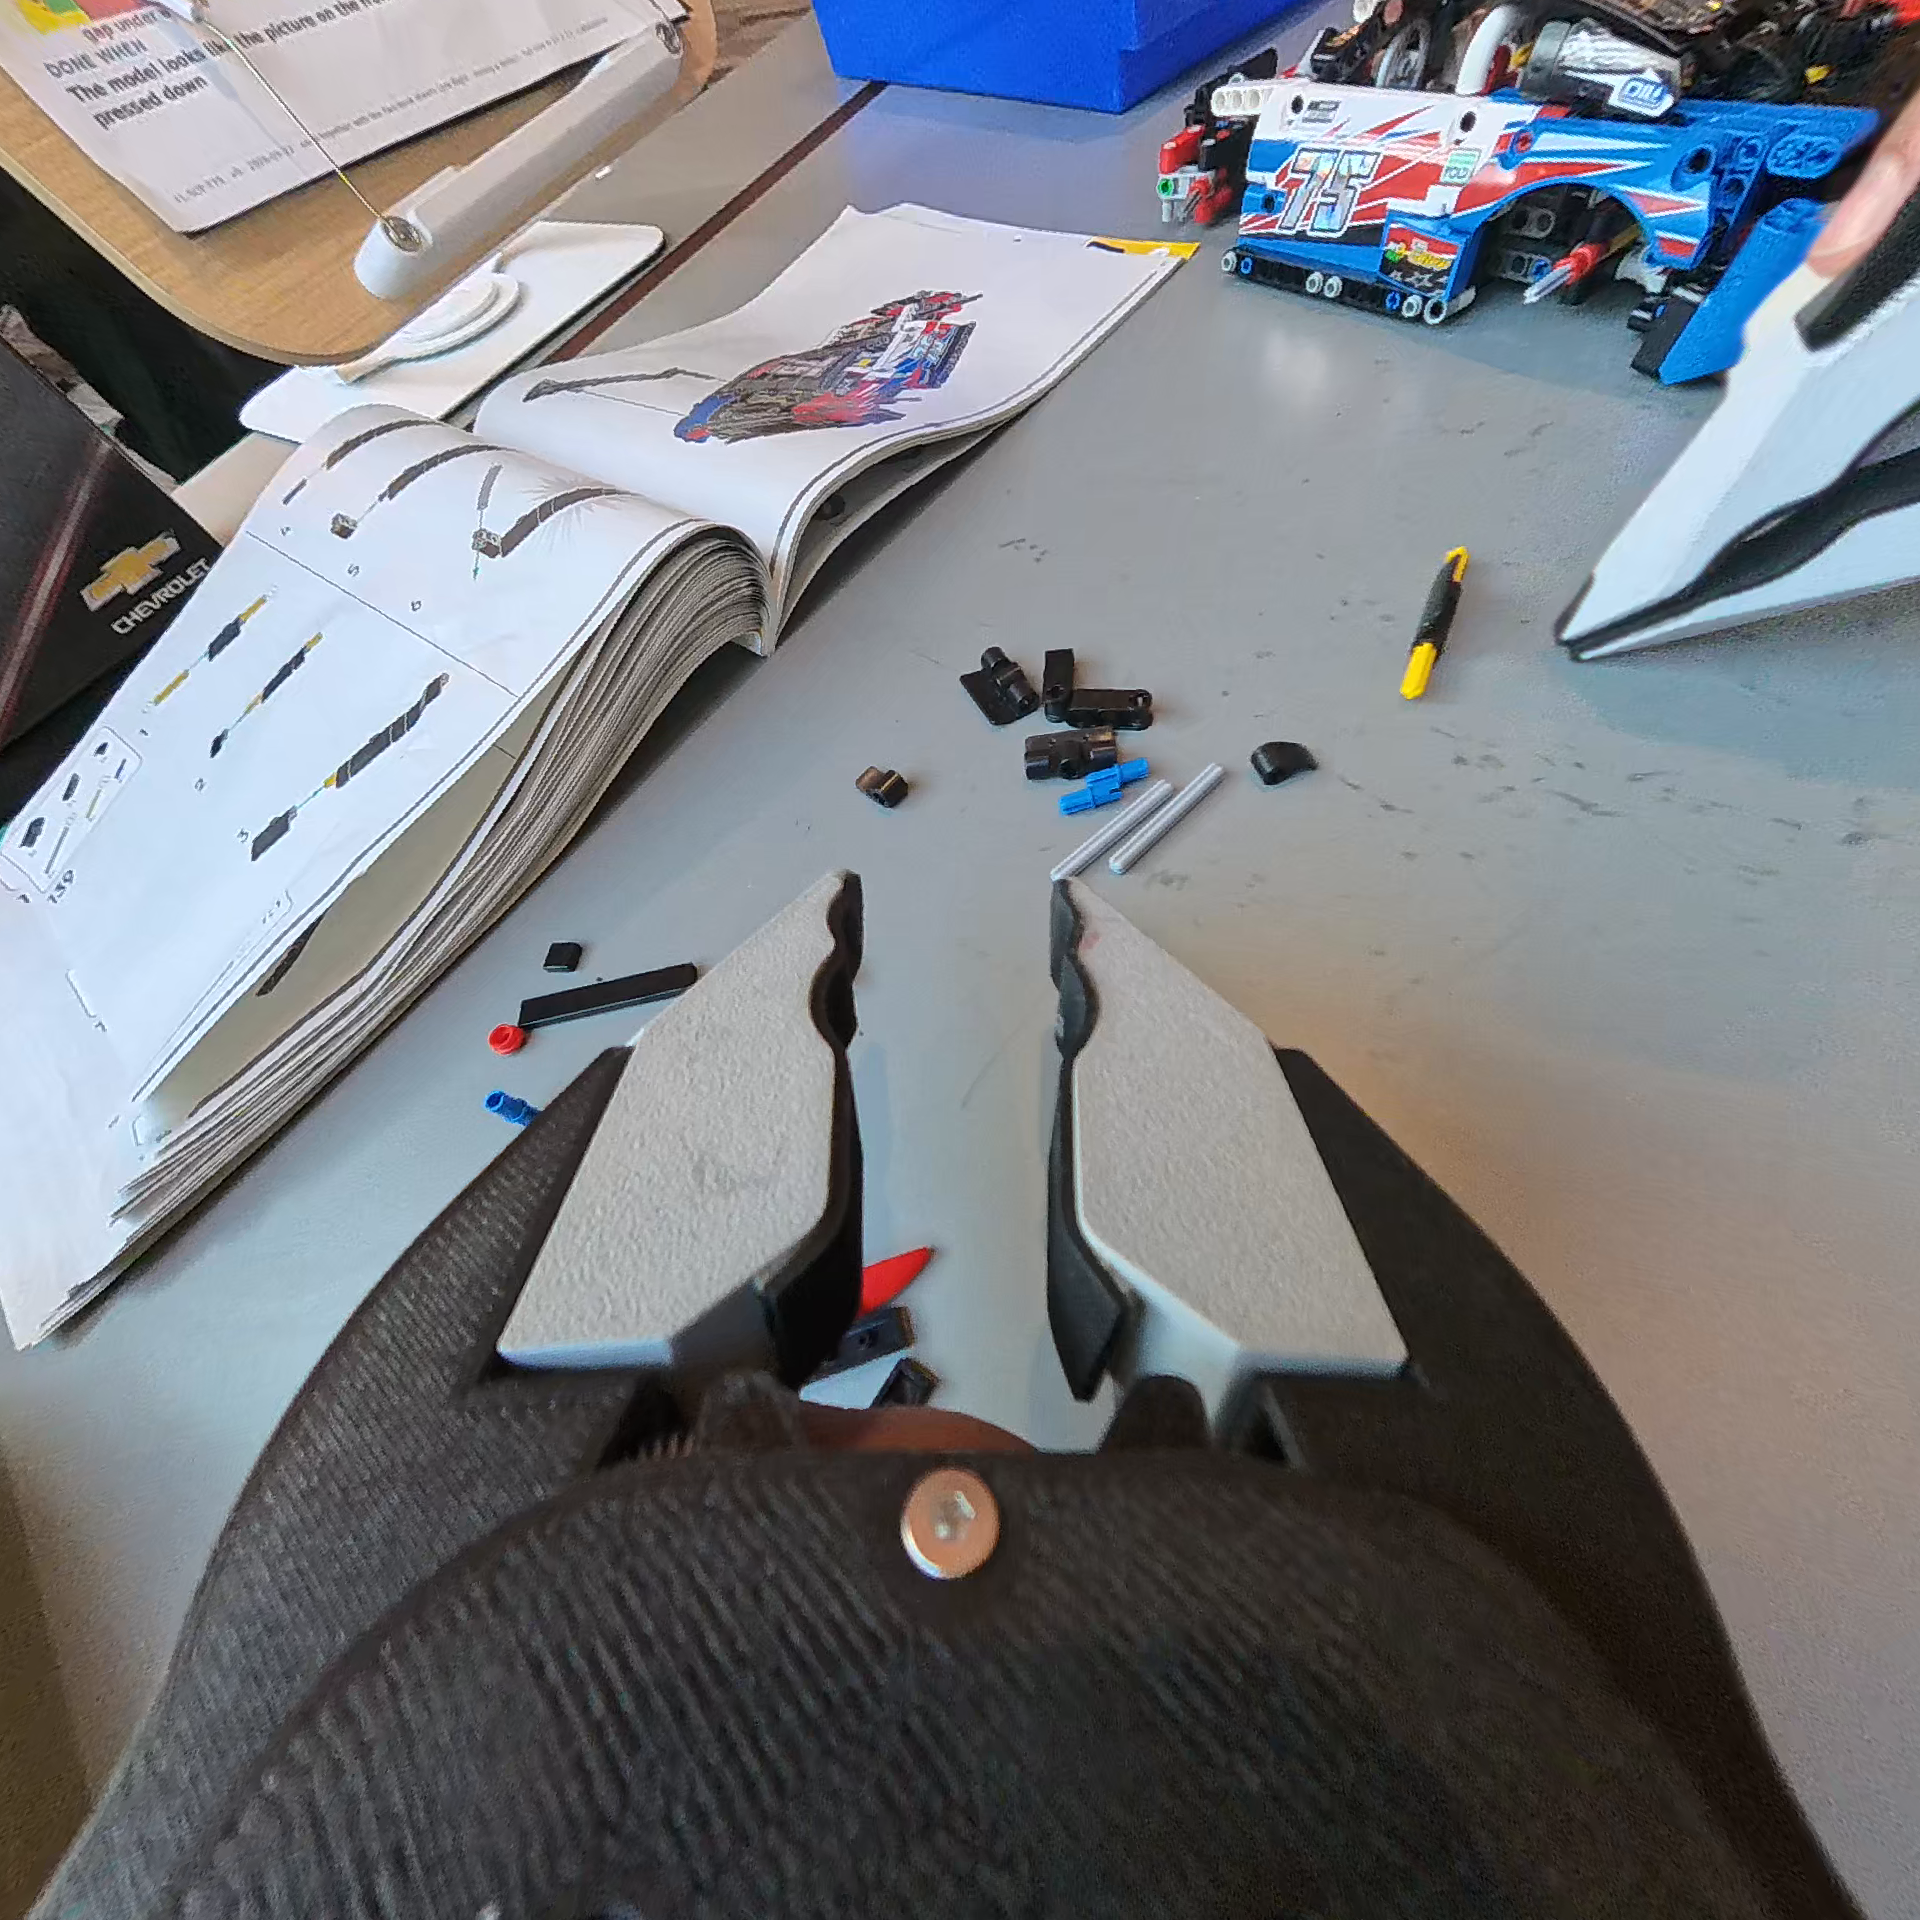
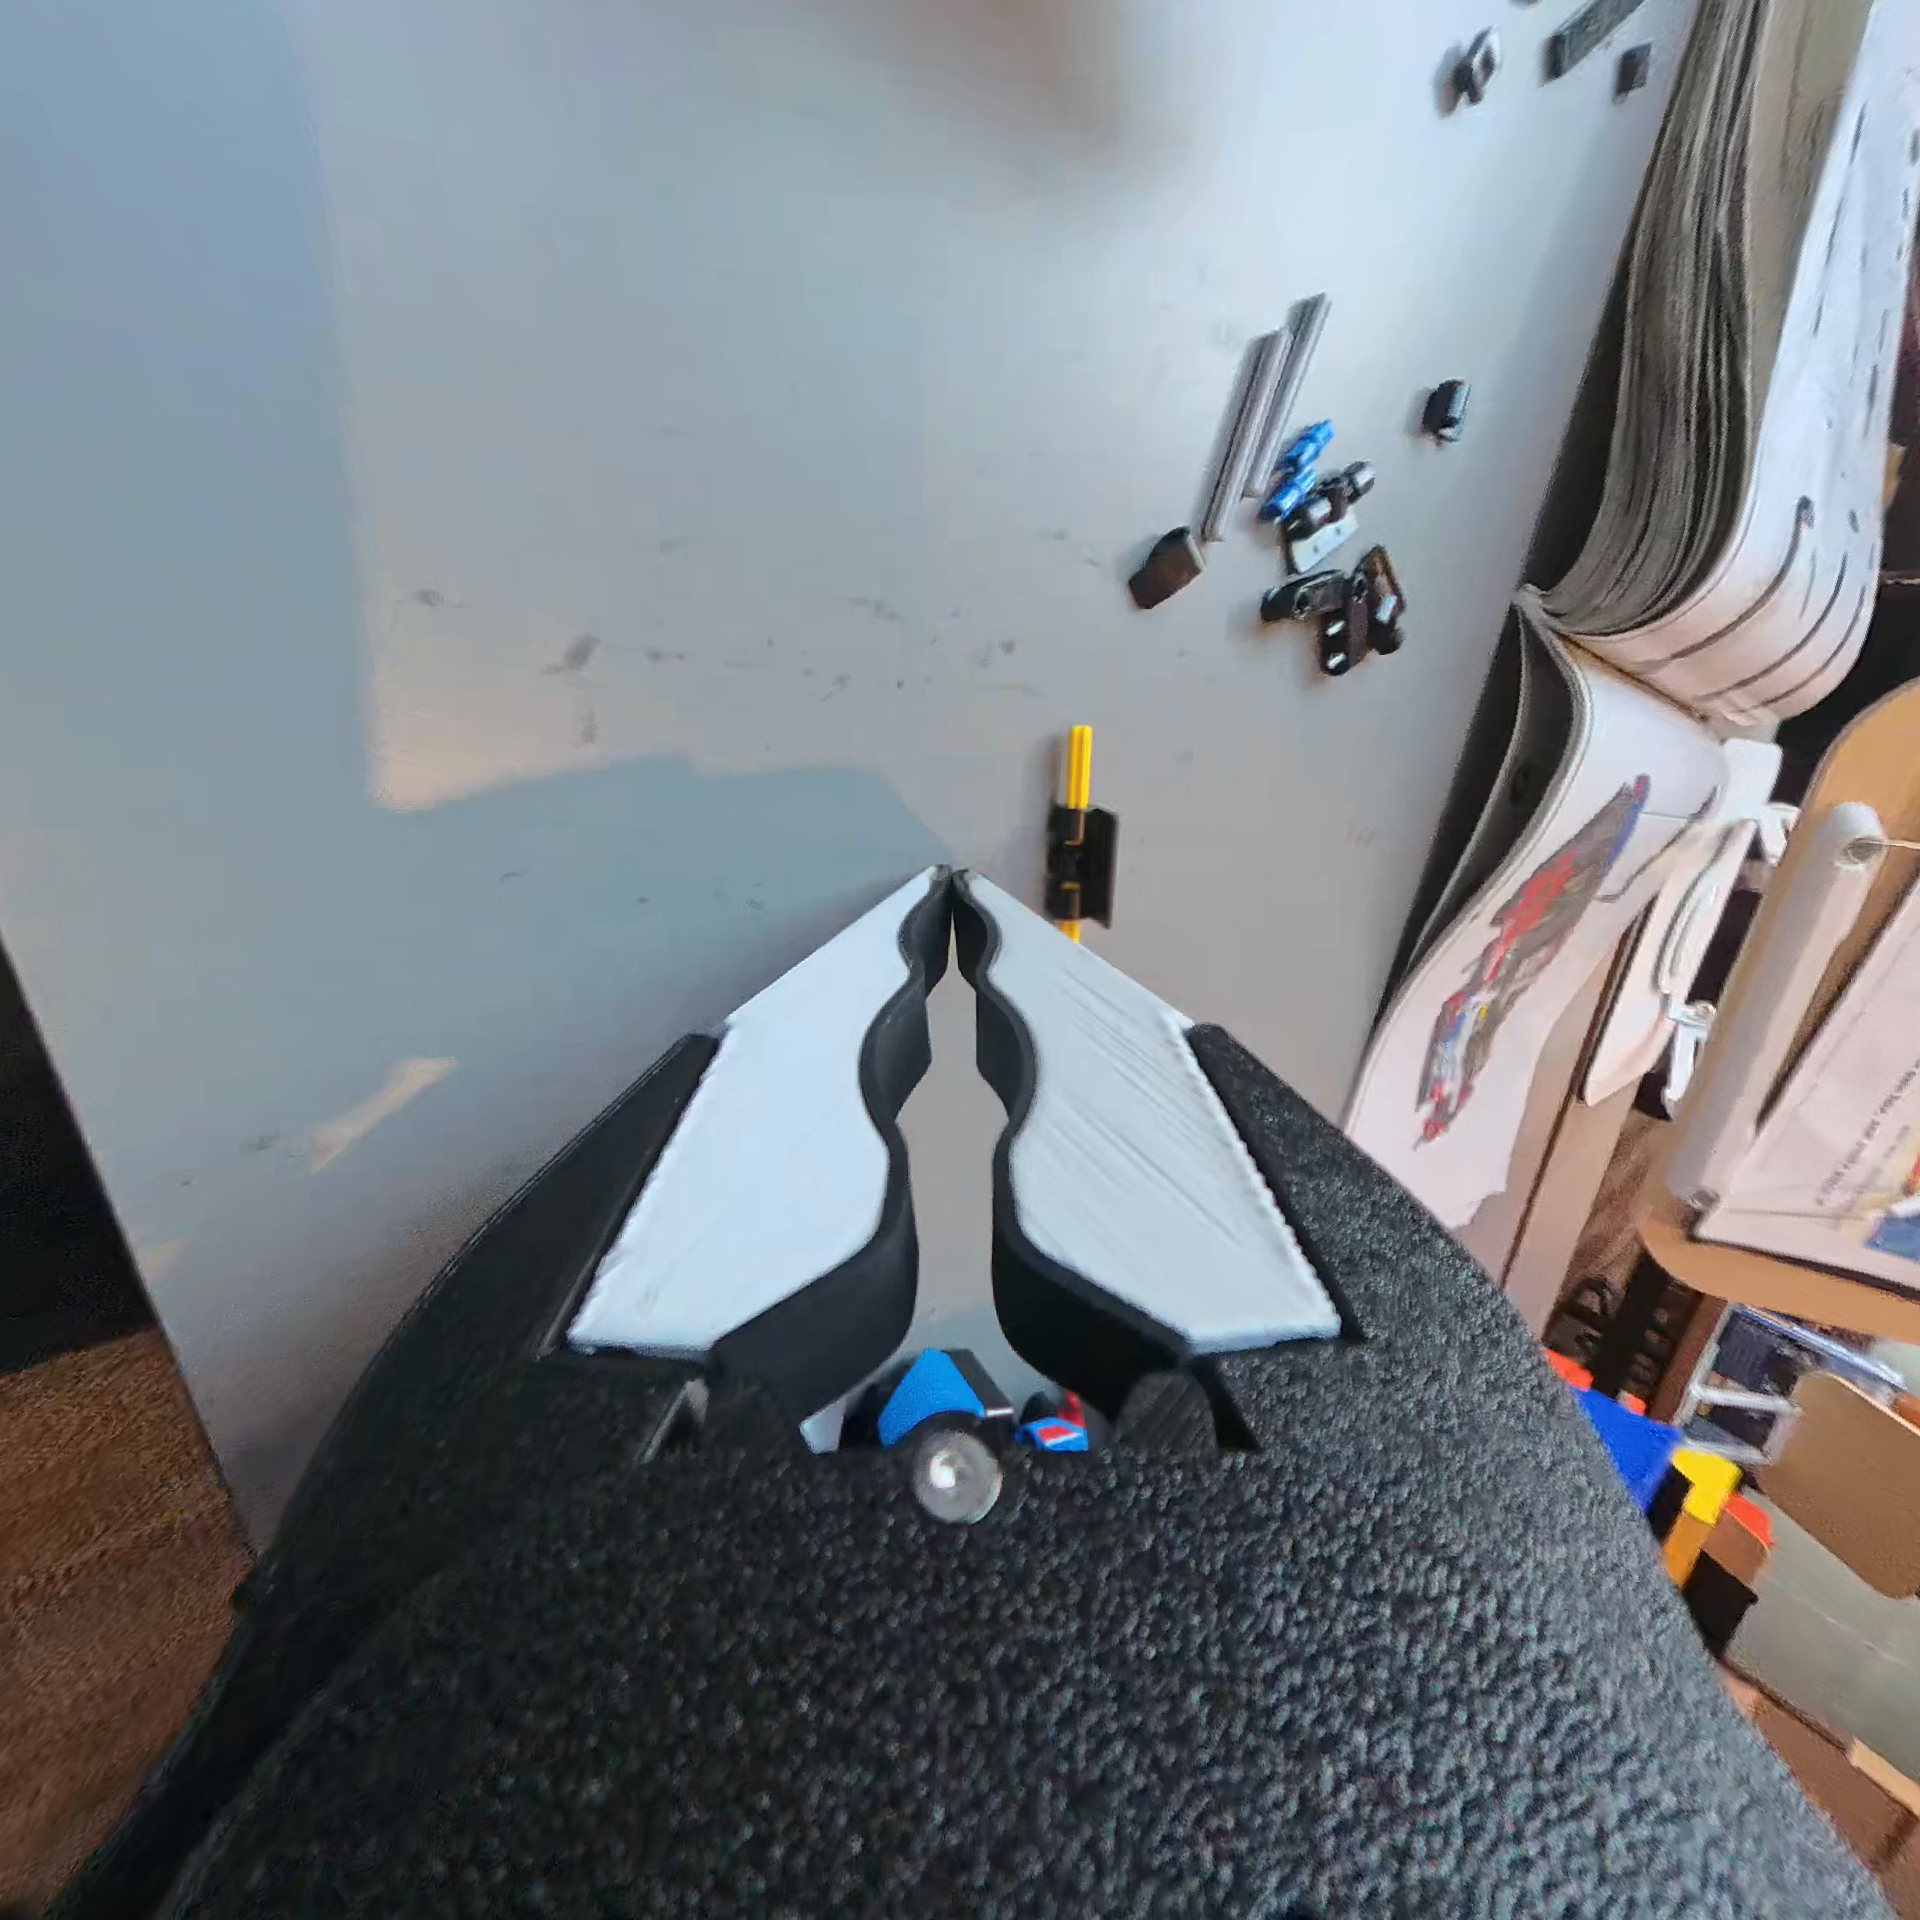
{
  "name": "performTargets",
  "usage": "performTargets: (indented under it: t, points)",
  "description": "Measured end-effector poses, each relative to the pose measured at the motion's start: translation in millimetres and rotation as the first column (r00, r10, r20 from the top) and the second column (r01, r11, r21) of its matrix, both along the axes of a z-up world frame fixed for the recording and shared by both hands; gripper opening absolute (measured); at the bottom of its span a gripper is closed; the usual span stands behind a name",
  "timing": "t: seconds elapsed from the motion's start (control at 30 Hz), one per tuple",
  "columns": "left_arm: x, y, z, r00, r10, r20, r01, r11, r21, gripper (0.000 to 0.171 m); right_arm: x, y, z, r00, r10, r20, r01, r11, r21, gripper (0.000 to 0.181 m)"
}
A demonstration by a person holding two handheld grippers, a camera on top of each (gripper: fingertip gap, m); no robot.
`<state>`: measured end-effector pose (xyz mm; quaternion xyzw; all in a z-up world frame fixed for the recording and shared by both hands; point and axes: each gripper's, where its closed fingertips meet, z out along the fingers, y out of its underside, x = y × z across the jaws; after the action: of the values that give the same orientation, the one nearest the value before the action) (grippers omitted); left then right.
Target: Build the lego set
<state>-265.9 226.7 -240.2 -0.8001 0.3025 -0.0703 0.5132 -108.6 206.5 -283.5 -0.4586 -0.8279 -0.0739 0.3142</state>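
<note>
A yellow axle with a black connector threaded on it [image 2: 1081, 836] lay alone on the grey surface [image 2: 644, 436], just beside the tips of the right tongs [image 2: 952, 876], which were closed to a point and held nothing. Farther along sat a loose cluster of black connectors [image 1: 1060, 707], blue pins [image 1: 1101, 785] and two grey axles [image 1: 1143, 821], with the open instruction booklet [image 1: 416, 748] near them and the partly built blue-and-white race car [image 1: 1507, 197] at the far edge. The left tongs [image 1: 956, 894] hovered just short of the grey axles, spread moderately wide and empty. The step in hand looked like picking up the sub-assembly; doing it well would likely mean opening the right tongs first, straddling the black connector rather than the thin axle, and closing squarely so the piece does not roll or pivot.
</note>
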Motion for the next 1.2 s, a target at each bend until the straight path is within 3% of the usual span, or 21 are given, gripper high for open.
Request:
performTargets:
  t: [0.1, 0.2, 0.37, 0.53, 0.63, 0.8, 1.03, 1.2]
  points:
    - [1.0, -0.2, -0.8, 1.000, -0.003, -0.009, 0.003, 1.000, 0.001, 0.033, -2.9, 6.8, 12.2, 0.993, -0.066, -0.096, 0.060, 0.996, -0.059, 0.000]
    - [1.1, 0.1, -1.4, 1.000, -0.004, -0.006, 0.004, 1.000, -0.005, 0.033, -6.7, 24.3, 20.7, 0.972, -0.184, -0.143, 0.157, 0.971, -0.180, 0.022]
    - [-0.2, 0.5, -0.2, 1.000, 0.000, 0.014, 0.000, 1.000, -0.009, 0.033, -12.1, 24.1, 11.8, 0.990, -0.111, -0.082, 0.094, 0.978, -0.186, 0.003]
    - [0.9, -0.3, -0.3, 1.000, -0.006, 0.002, 0.006, 1.000, -0.002, 0.033, -11.1, 23.3, 12.1, 0.991, -0.114, -0.069, 0.103, 0.984, -0.149, 0.000]
    - [2.1, -1.0, -0.8, 1.000, -0.011, -0.012, 0.011, 1.000, 0.004, 0.033, -10.1, 17.7, 10.9, 0.995, -0.082, -0.050, 0.077, 0.993, -0.084, 0.000]
    - [1.8, -0.7, -1.1, 1.000, -0.009, -0.010, 0.009, 1.000, 0.001, 0.033, -7.8, 10.5, -0.1, 0.996, -0.085, -0.030, 0.081, 0.991, -0.110, 0.000]
    - [0.5, -0.7, 0.0, 1.000, -0.008, 0.004, 0.008, 1.000, -0.004, 0.033, -6.9, 7.9, 20.3, 0.981, -0.146, -0.129, 0.115, 0.968, -0.222, 0.003]
    - [1.3, -1.1, -0.6, 1.000, -0.012, -0.008, 0.012, 1.000, -0.001, 0.033, -2.4, 13.0, 18.5, 0.966, -0.202, -0.160, 0.155, 0.951, -0.268, 0.008]
